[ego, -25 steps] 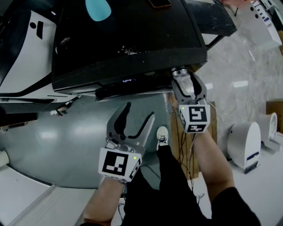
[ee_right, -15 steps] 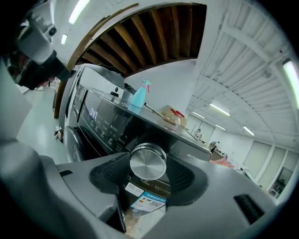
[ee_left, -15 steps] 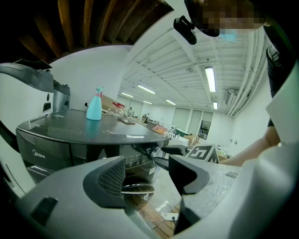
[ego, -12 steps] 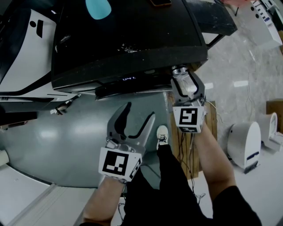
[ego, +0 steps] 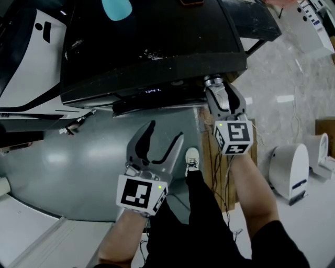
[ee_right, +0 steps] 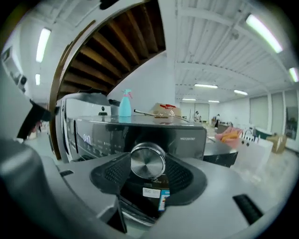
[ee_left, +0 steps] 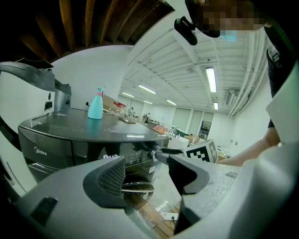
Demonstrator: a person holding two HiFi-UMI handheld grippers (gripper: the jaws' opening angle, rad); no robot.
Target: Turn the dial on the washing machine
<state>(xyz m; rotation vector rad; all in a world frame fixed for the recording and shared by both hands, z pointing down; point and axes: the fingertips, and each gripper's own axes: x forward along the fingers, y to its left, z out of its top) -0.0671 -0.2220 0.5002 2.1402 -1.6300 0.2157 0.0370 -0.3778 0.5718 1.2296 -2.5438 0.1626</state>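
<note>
Head view: the right gripper (ego: 214,87) reaches the dial (ego: 213,81) at the right end of the washer's (ego: 152,47) front. The left gripper (ego: 166,132) hangs nearer, apart from the washer, and a blue bottle (ego: 116,8) stands on the far side of its top.

Left gripper view: its jaws are spread with nothing between them.

Right gripper view: the jaws have just been closing, and their pads (ee_right: 113,173) now sit against both sides of the dial.

The washing machine (ee_left: 70,135) carries the brand "Midea" on its dark front. Its lit display (ee_right: 87,138) shows white digits that begin with 0. The small white print (ee_right: 193,138) on the panel and the sticker (ee_right: 152,192) below it are too small to read.
</note>
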